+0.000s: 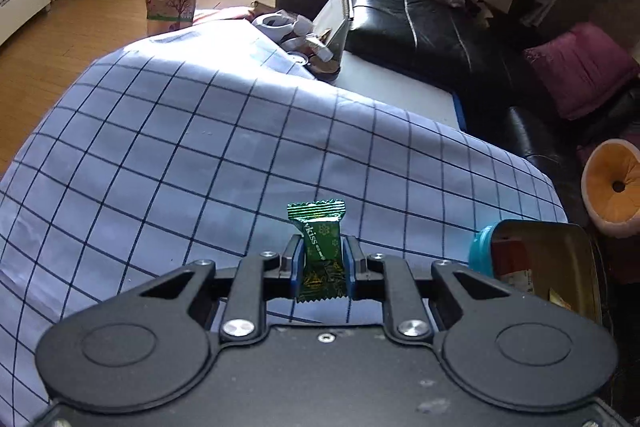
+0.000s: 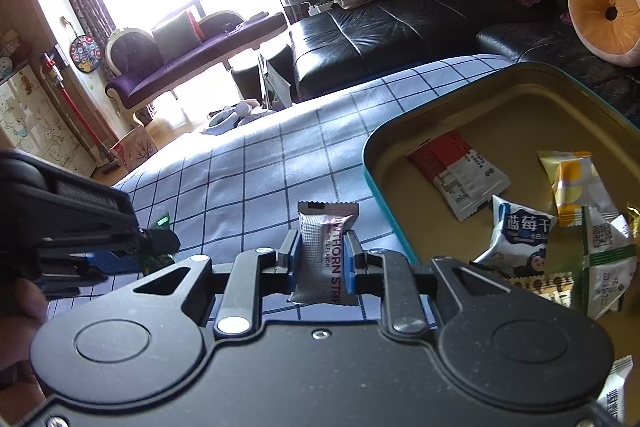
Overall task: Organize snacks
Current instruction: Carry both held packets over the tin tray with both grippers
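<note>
Left gripper point(image 1: 322, 259) is pinching a green candy point(image 1: 320, 251) reading "kiss". Right gripper point(image 2: 322, 259) clamps a silver packet point(image 2: 325, 257) reading "HAWTHORN STRIP", teal tin point(image 2: 496, 99) just to its right.

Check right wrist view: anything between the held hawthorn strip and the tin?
Nothing. In the right wrist view only bare checked cloth lies between the hawthorn strip in the right gripper and the tin's rim.
</note>
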The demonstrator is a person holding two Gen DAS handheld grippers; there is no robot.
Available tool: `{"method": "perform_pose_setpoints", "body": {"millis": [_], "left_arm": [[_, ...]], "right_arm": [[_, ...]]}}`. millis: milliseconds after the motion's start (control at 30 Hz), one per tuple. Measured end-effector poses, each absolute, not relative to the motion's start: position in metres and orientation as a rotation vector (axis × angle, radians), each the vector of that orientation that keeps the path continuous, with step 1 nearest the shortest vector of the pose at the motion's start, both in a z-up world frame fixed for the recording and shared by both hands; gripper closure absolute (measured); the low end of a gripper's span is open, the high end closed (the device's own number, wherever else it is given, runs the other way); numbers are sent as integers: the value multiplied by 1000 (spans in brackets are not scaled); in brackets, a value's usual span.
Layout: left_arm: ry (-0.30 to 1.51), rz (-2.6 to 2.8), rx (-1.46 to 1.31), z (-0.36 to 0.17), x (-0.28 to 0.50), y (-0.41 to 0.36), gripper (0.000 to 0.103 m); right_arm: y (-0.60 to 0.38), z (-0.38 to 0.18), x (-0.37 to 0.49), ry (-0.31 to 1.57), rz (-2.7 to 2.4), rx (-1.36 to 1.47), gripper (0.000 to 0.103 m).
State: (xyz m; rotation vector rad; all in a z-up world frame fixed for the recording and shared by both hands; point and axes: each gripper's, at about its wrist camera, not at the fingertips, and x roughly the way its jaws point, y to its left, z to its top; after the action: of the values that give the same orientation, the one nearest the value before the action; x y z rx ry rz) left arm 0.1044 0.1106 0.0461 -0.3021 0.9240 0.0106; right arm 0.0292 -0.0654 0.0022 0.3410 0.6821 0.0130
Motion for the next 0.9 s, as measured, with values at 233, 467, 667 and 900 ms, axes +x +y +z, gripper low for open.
{"method": "perform_pose_setpoints", "body": {"millis": [233,467,667,900], "left_arm": [[891,-97,-238,69,84,83,84],[912,-173,-231,74,77,59,84],[930,-267,-187,71,70,24,84],[947,-383,-143,67,63,-8,84]], "right_arm": [[-86,16,17,642,2,377,73],[-133,40,-3,554,-82,446,73],[-169,47,-13,517,-171,508,73],[-184,41,-17,523,-227,520,73]]}}
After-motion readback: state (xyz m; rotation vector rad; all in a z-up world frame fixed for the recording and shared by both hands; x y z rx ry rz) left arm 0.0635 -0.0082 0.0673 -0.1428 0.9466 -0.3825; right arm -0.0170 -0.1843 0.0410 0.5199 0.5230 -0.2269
